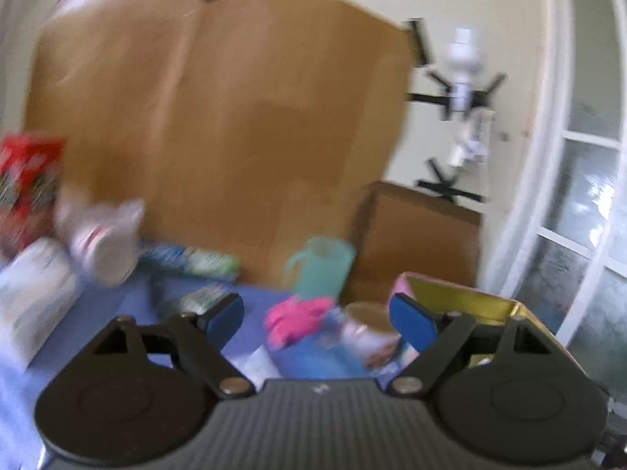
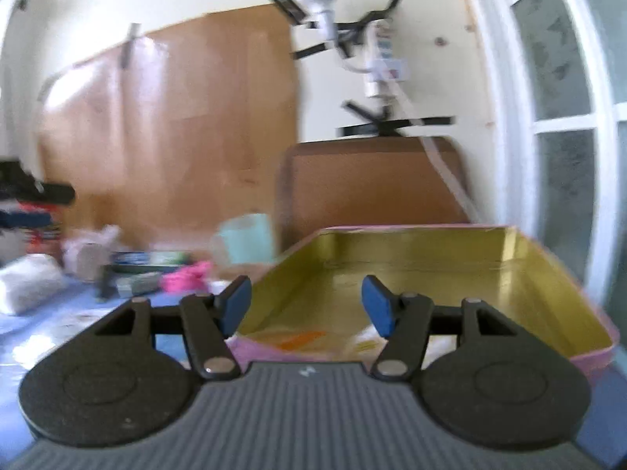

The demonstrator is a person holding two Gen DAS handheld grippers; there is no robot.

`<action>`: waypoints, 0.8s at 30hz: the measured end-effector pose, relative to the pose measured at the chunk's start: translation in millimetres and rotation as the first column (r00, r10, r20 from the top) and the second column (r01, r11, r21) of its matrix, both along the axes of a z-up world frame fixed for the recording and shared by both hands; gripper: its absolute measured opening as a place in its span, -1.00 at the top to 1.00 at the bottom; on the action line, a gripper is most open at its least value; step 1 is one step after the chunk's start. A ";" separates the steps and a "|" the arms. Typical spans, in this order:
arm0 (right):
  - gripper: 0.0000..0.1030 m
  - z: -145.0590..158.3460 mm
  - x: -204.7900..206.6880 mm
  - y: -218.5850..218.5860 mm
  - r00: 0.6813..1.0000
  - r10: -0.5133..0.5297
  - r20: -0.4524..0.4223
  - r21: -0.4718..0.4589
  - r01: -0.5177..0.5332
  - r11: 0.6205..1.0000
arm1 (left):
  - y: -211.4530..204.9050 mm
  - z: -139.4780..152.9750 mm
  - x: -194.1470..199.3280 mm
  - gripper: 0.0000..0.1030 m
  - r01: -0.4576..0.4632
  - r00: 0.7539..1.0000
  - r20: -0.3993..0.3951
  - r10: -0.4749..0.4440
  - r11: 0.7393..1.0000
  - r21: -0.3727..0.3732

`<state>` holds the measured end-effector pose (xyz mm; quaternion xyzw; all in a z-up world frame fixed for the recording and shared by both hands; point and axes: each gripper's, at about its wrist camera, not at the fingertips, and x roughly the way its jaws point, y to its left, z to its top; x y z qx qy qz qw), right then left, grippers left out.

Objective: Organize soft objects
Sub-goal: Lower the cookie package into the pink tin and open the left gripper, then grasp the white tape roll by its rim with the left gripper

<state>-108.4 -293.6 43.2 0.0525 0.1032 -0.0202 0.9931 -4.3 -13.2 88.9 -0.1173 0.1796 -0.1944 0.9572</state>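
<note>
Both views are motion-blurred. A pink soft object [image 1: 298, 315] lies on the blue table cover [image 1: 117, 305], just beyond my left gripper [image 1: 317, 319], which is open and empty. It also shows small in the right wrist view [image 2: 186, 276]. A pink tin with a gold inside [image 2: 431, 274] stands at the right; its corner shows in the left wrist view [image 1: 462, 297]. My right gripper [image 2: 305, 305] is open and empty, held over the tin's near edge. Pale flat items [image 2: 305, 338] lie in the tin's bottom.
A teal mug [image 1: 323, 266], a round tub [image 1: 368, 329], green-blue packets [image 1: 188, 260], a white-grey plush [image 1: 106, 239], a white wrapped roll [image 1: 35, 293] and a red box [image 1: 27, 184] crowd the table. Cardboard sheets [image 1: 219, 117] lean on the wall. A window [image 2: 568, 117] is at the right.
</note>
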 end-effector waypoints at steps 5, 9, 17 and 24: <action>-0.25 -16.1 3.2 18.6 0.983 0.117 -0.142 0.070 -0.108 0.992 | 0.7 -35.7 -0.5 -0.64 0.090 0.989 -0.112 -0.092 0.996 -0.029; 0.29 -31.7 36.1 24.2 0.935 0.196 -0.294 0.150 -0.158 0.976 | -22.9 -61.2 8.5 -0.64 0.184 0.962 -0.203 -0.185 0.983 -0.024; 0.71 -10.9 7.4 69.7 0.941 0.300 -0.159 -0.084 -0.316 0.945 | -37.3 -66.1 -10.4 -0.64 0.305 0.933 -0.199 -0.300 0.952 -0.006; 0.75 -8.4 12.5 44.6 0.884 0.446 -0.142 0.251 -0.404 0.880 | -28.6 -68.7 -9.5 -0.62 0.289 0.932 -0.221 -0.288 0.957 -0.026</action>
